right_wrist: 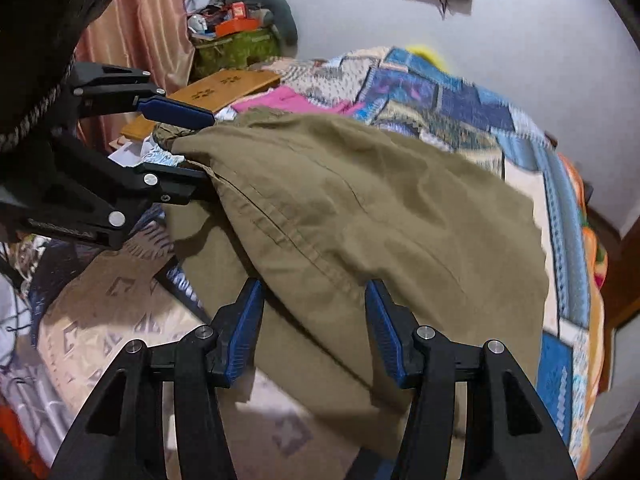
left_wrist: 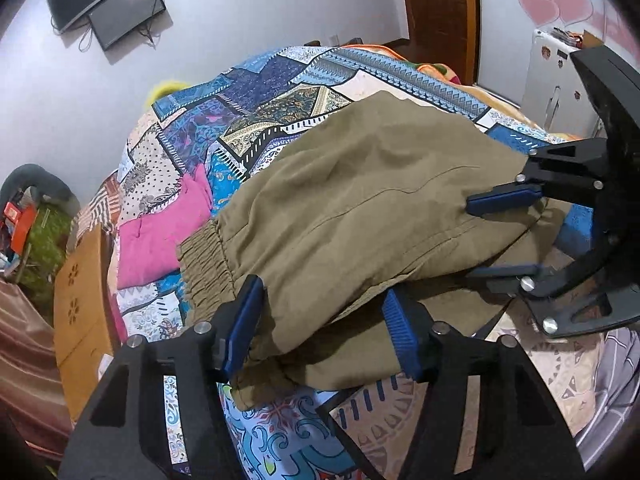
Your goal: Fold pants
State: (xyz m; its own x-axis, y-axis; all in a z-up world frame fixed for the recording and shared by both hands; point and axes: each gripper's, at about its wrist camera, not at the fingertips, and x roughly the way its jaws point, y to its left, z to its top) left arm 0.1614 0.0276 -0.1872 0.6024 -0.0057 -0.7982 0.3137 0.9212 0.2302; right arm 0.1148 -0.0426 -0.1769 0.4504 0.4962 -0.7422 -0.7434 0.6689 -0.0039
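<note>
Olive-khaki pants (left_wrist: 360, 208) lie folded over on a patchwork bedspread (left_wrist: 256, 96), elastic cuff (left_wrist: 204, 256) to the left. My left gripper (left_wrist: 320, 328) is open, its blue pads straddling the near edge of the folded cloth. My right gripper (left_wrist: 492, 236) enters from the right, open, one pad above and one below the cloth edge. In the right wrist view the pants (right_wrist: 380, 208) fill the middle; my right gripper (right_wrist: 314, 328) is open around their near edge, and my left gripper (right_wrist: 192, 148) is open at their left end.
A pink garment (left_wrist: 160, 232) lies on the bed beside the cuff. A wooden board (left_wrist: 80, 300) sits at the bed's left edge. A screen (left_wrist: 124, 12) hangs on the wall. A white fridge (left_wrist: 556, 76) and wooden door (left_wrist: 440, 0) stand behind.
</note>
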